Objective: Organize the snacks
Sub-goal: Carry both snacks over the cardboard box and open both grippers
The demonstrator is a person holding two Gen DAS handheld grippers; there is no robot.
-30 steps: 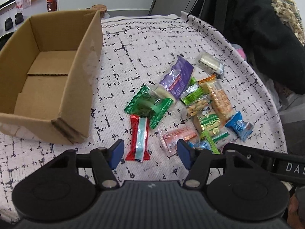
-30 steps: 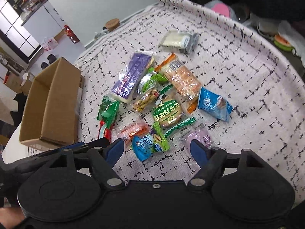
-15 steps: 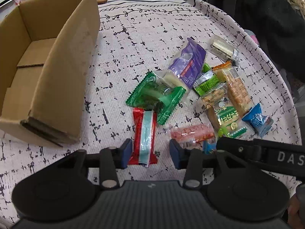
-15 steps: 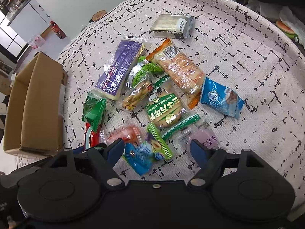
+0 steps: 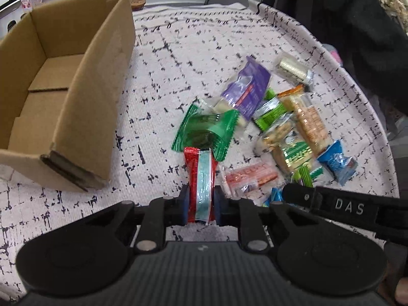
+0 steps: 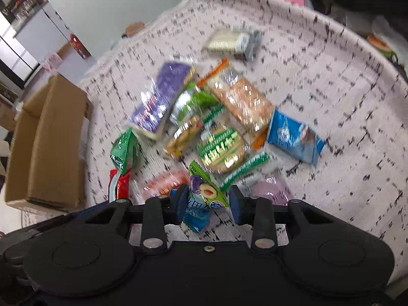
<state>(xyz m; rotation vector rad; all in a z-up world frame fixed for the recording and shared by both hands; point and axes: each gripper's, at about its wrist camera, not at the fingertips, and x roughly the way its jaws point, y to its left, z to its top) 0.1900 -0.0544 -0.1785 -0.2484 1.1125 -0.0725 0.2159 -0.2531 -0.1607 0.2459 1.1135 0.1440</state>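
Observation:
My left gripper is shut on the near end of a red snack bar with a pale blue stripe, which lies on the patterned cloth. Left of it stands an open cardboard box, with nothing seen inside. In the blurred right wrist view, my right gripper is closing, and its pads press a blue-and-green packet whose green end sticks up. The red bar shows at that view's lower left. Both grippers sit at the near edge of the snack pile.
The pile holds a green wrapper, a purple packet, an orange cracker pack, a blue packet and a silver one. The round table's cloth ends at the right. Dark clothing hangs beyond the edge.
Both grippers dropped toward the table and their jaws came together: the left onto the red bar, the right onto the blue-and-green packet, whose green end has tipped up.

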